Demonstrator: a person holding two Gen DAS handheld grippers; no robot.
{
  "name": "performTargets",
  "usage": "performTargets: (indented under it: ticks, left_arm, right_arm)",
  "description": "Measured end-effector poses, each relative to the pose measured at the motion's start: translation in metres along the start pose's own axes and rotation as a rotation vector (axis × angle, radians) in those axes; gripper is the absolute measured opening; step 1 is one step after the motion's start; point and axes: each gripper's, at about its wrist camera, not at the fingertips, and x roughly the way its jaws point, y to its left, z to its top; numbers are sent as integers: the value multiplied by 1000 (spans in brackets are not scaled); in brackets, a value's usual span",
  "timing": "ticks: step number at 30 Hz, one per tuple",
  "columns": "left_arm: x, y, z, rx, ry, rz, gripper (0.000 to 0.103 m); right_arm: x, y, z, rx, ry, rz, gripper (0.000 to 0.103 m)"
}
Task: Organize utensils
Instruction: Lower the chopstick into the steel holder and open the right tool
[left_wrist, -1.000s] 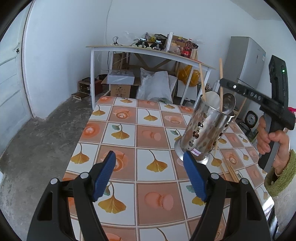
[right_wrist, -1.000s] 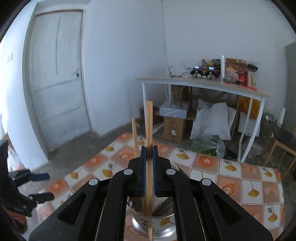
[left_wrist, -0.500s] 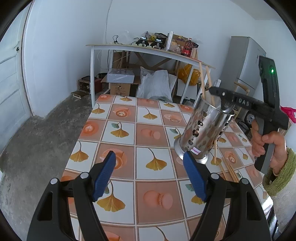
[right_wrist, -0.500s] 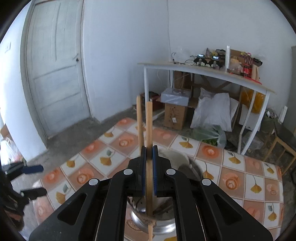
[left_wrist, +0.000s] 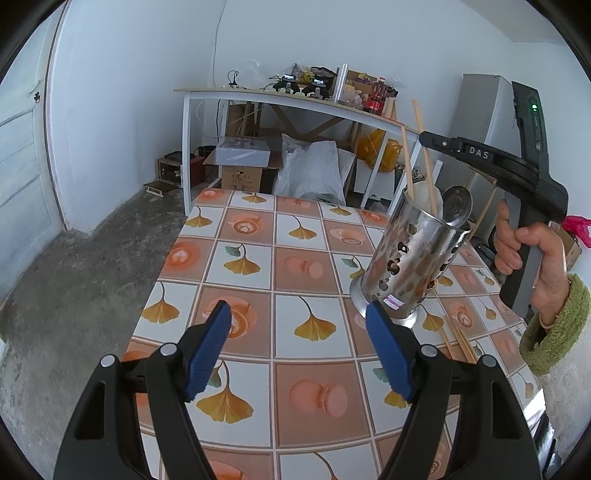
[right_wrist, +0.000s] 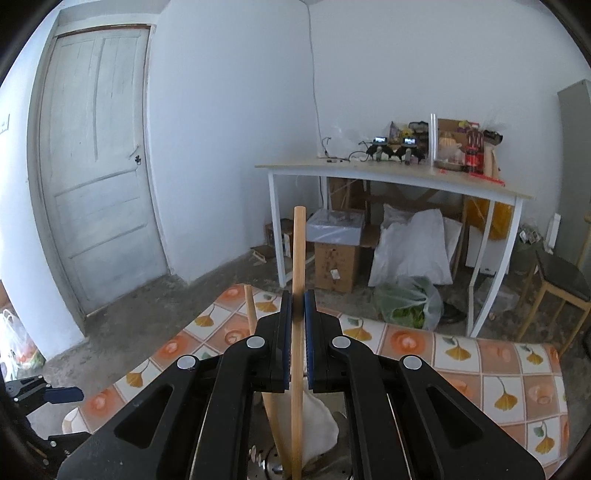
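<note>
Wooden chopstick stands pinched upright between the right jaws.

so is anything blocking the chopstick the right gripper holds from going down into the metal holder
Nothing visible blocks it. The right gripper is shut on the chopstick, whose lower end already reaches into the open top of the metal holder. A second chopstick, a white utensil and a metal spoon share the holder but leave room.

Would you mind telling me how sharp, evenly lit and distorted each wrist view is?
Left wrist view: soft daylight, sharp, reflections on the steel holder, fisheye bends the door frame. Right wrist view: equally bright, sharp beyond the chopstick, dark corners, curved white table.
</note>
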Motion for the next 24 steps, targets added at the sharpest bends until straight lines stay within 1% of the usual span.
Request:
performTargets:
  ticks: [3, 11, 17, 24]
  left_arm:
    - [0, -1, 0, -4, 3, 0, 73]
    - [-2, 5, 4, -2, 1, 5, 73]
    - [-3, 5, 3, -2, 0, 5, 73]
    - [-2, 4, 2, 4, 2, 1, 73]
  right_arm:
    - [0, 3, -2, -27, -14, -13, 5]
    - [4, 2, 2, -38, -38, -24, 5]
    - [4, 6, -3, -73, -48, -44, 5]
    - [-7, 3, -4, -62, -74, -47, 5]
